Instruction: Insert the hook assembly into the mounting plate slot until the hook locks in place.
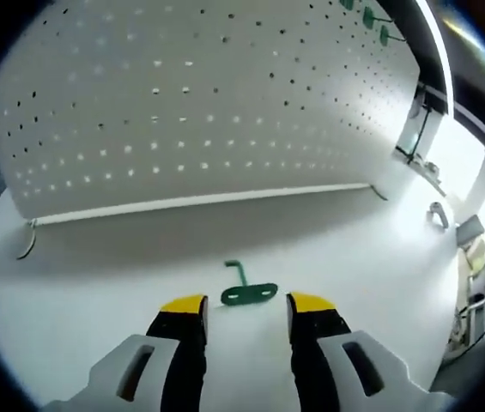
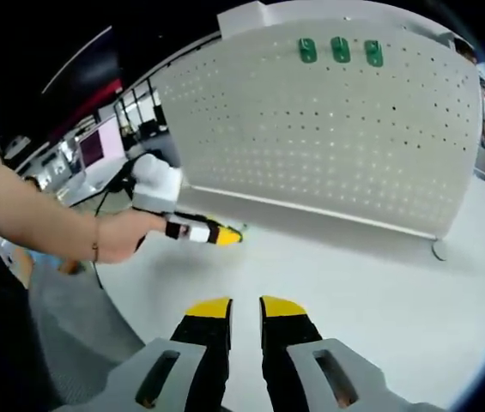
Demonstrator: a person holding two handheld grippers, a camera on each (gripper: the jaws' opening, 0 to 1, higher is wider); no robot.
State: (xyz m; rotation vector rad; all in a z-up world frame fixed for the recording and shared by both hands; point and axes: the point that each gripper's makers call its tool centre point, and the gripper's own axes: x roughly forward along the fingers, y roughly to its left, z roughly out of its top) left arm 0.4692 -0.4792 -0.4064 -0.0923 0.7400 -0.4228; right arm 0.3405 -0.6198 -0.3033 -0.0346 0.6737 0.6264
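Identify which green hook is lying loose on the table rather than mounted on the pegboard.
The green hook lying flat on the white table, just ahead of the left hand-held gripper. The three others sit in a row along the pegboard's top.

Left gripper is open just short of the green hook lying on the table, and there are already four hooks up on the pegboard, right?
Not quite: three hooks are on the pegboard, not four, as the right gripper view shows. The rest holds: in the left gripper view, the left gripper is open just short of the green hook lying on the table.
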